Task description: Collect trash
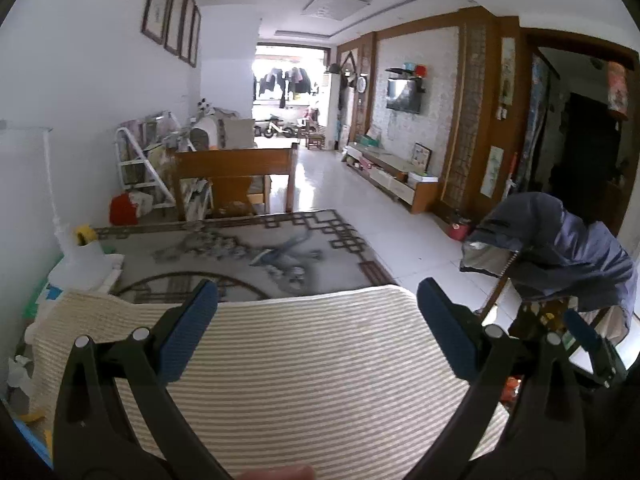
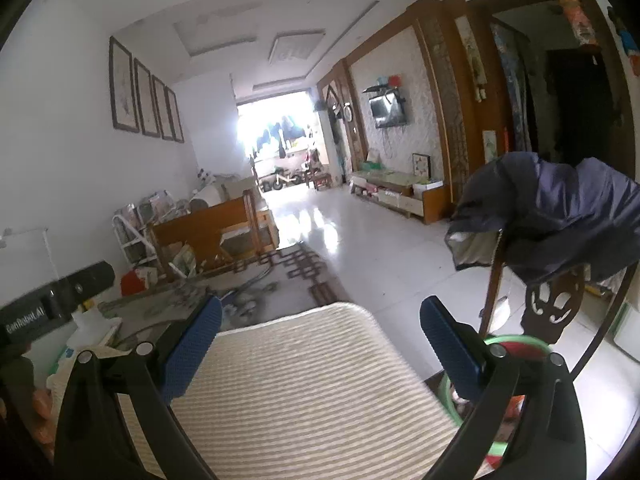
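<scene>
My left gripper [image 1: 318, 292] is open, with nothing between its blue pads [image 1: 188, 332]. It hovers over a beige striped cloth [image 1: 304, 368]. My right gripper [image 2: 322, 308] is also wide open and empty above the same striped cloth [image 2: 304, 392]. One blue finger of the right gripper [image 1: 582, 330] shows at the right edge of the left wrist view. The left gripper's black body [image 2: 52, 304] shows at the left of the right wrist view. A green-rimmed bin [image 2: 516, 342] with red and orange scraps sits low on the right. Crumpled white paper [image 1: 18, 372] lies at the far left.
A wooden chair draped with a dark blue jacket [image 2: 560, 208] stands close on the right. A patterned rug [image 1: 240, 248] lies ahead, with a wooden bench [image 1: 236, 168] behind it. A white container [image 1: 80, 256] stands at the left. White tiled floor [image 1: 340, 184] runs past a TV cabinet [image 1: 400, 176].
</scene>
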